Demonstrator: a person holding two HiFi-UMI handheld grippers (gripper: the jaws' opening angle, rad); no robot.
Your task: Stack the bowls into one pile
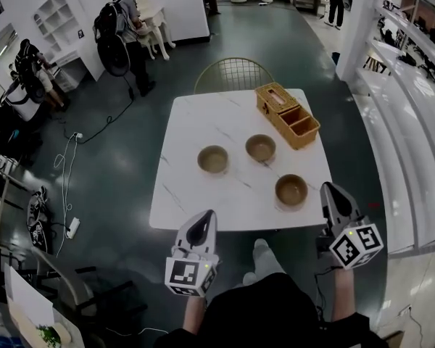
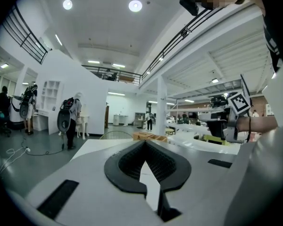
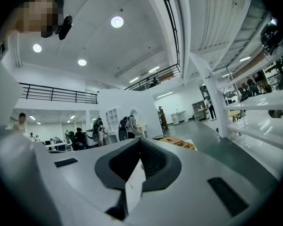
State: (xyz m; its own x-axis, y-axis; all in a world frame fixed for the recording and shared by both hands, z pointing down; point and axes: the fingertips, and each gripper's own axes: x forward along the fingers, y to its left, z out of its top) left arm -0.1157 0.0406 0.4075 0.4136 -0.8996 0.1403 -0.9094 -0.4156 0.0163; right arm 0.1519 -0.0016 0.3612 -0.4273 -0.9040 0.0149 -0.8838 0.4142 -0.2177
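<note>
Table (image 1: 203,118) holds bowls (image 1: 213,159); square markers top left gripper (image 1: 204,216), right gripper (image 1: 327,188)

bowls (image 1: 213,159) (image 1: 261,148) (image 1: 291,190): 3 | basket (image 1: 288,114): 1 | table (image 1: 196,122): 1 | chair (image 1: 232,75): probably 1

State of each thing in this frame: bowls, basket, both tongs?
left bowl: upright, empty, unstacked on the table.
middle bowl: upright, empty, unstacked.
right bowl: upright, empty, unstacked.
wicker basket: upright at the table's far right corner, contents unclear.
left tongs: shut, empty.
right tongs: shut, empty.
</note>
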